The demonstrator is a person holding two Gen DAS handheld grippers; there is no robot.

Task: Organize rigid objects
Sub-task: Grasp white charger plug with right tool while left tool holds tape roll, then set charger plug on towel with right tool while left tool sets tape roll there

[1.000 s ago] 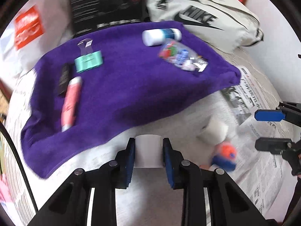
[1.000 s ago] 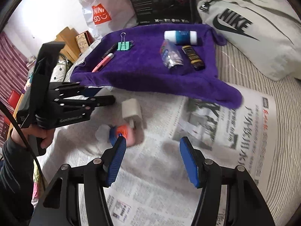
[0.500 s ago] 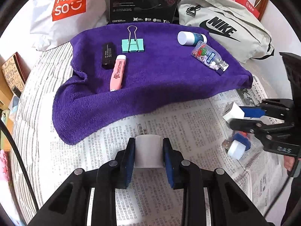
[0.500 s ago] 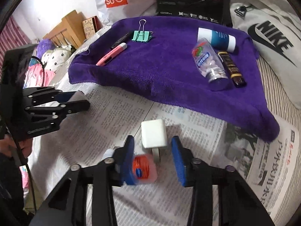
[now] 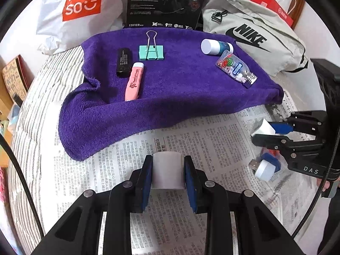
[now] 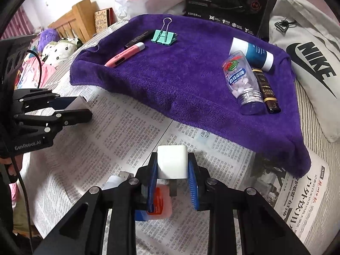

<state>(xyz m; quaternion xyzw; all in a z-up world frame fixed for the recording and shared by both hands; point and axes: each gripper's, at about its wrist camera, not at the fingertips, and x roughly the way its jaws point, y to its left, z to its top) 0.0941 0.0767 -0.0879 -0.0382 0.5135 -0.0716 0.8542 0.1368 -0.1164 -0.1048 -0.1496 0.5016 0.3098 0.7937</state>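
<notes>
My left gripper (image 5: 167, 167) is shut on a small white roll (image 5: 167, 172), held over the newspaper (image 5: 127, 170); it also shows in the right wrist view (image 6: 72, 108). My right gripper (image 6: 172, 165) is shut on a white charger plug (image 6: 172, 162), just above the newspaper (image 6: 106, 138); it also shows in the left wrist view (image 5: 274, 131). A purple towel (image 5: 180, 89) carries a pink marker (image 5: 134, 81), a black stick (image 5: 123, 62), a teal binder clip (image 5: 151, 52), a blue-white bottle (image 5: 214, 46) and a candy bottle (image 5: 235, 69). A dark lighter (image 6: 266, 90) shows beside the candy bottle (image 6: 242, 80).
Under my right gripper lie a USB stick (image 5: 264, 167) and an orange-red item (image 6: 159, 201). Behind the towel stand a Miniso bag (image 5: 80, 6), a black box (image 5: 165, 2) and a Nike bag (image 5: 255, 36). The striped bed (image 5: 38, 106) drops off at left.
My right gripper has closed onto the white charger plug. My left gripper keeps its hold on the white roll and has drawn back from the towel.
</notes>
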